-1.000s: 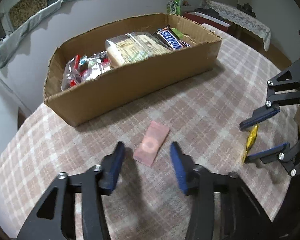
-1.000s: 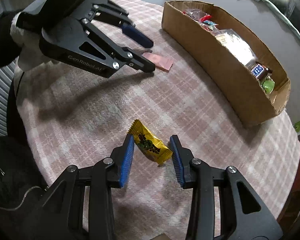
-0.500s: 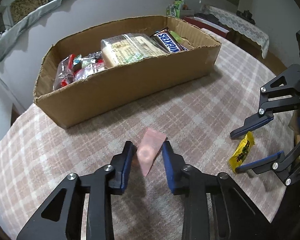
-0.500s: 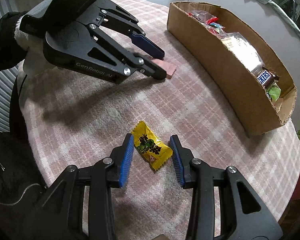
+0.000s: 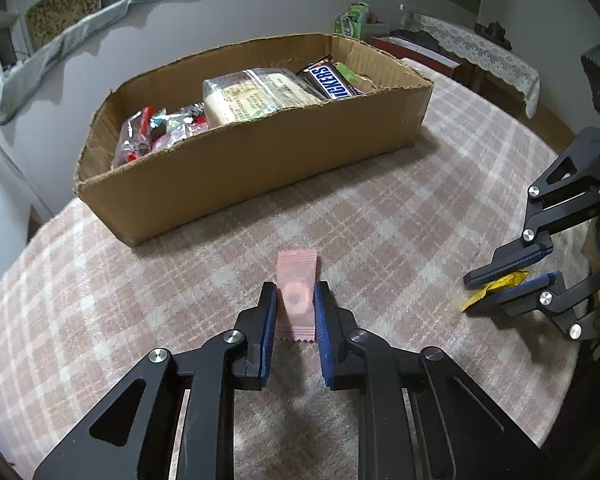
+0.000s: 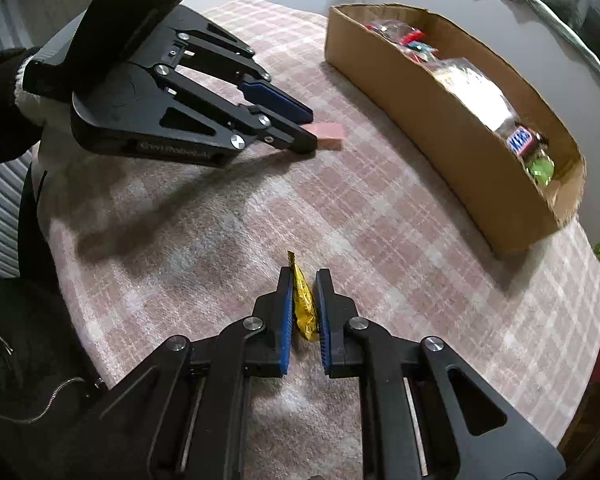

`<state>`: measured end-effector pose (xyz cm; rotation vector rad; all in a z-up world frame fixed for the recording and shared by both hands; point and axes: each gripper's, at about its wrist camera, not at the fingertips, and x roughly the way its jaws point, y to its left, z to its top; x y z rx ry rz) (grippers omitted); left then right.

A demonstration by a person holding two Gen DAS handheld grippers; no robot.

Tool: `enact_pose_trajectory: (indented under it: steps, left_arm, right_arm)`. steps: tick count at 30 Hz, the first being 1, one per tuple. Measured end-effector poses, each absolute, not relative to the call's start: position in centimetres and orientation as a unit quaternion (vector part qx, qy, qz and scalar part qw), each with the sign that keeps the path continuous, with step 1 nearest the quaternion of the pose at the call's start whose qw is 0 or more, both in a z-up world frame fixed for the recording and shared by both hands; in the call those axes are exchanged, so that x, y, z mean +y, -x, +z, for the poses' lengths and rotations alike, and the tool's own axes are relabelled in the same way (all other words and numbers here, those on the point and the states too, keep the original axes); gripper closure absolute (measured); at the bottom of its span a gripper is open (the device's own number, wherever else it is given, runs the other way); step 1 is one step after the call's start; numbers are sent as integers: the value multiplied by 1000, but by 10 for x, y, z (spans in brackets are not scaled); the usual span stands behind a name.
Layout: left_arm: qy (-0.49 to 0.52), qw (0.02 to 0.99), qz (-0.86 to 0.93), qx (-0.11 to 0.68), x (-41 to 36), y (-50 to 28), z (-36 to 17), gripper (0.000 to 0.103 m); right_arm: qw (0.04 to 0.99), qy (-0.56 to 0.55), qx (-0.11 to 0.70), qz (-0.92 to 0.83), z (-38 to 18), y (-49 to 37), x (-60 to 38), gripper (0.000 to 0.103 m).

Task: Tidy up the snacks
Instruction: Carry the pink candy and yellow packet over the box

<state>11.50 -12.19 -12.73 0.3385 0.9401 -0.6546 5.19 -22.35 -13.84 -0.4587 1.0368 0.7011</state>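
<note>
My left gripper (image 5: 295,300) is shut on a flat pink snack packet (image 5: 297,288), which sticks out ahead of the blue pads, just above the checked tablecloth. The packet also shows in the right wrist view (image 6: 329,135). My right gripper (image 6: 303,285) is shut on a yellow candy packet (image 6: 303,304), squeezed on edge between its pads; it shows in the left wrist view (image 5: 500,286) too. A long cardboard box (image 5: 260,160) holds a Snickers bar (image 5: 334,80), a clear bag of biscuits (image 5: 256,94) and small wrapped candies (image 5: 156,132).
The round table (image 5: 400,220) has a pink checked cloth; its edge curves close on the left and right. The box (image 6: 440,120) lies along the far side by a white wall. A side table with a lace cloth (image 5: 472,48) stands beyond.
Both grippers have closed: the left on the pink packet, the right on the yellow packet, which has turned on edge between the pads.
</note>
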Motion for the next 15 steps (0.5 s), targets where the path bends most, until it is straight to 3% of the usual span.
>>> enact_pose_trajectory:
  steps: [15]
  left_arm:
    - [-148,860,-281,399,-114,-103,-92,86]
  right_arm:
    - [836,154,443,284,-105,-53,-260,92]
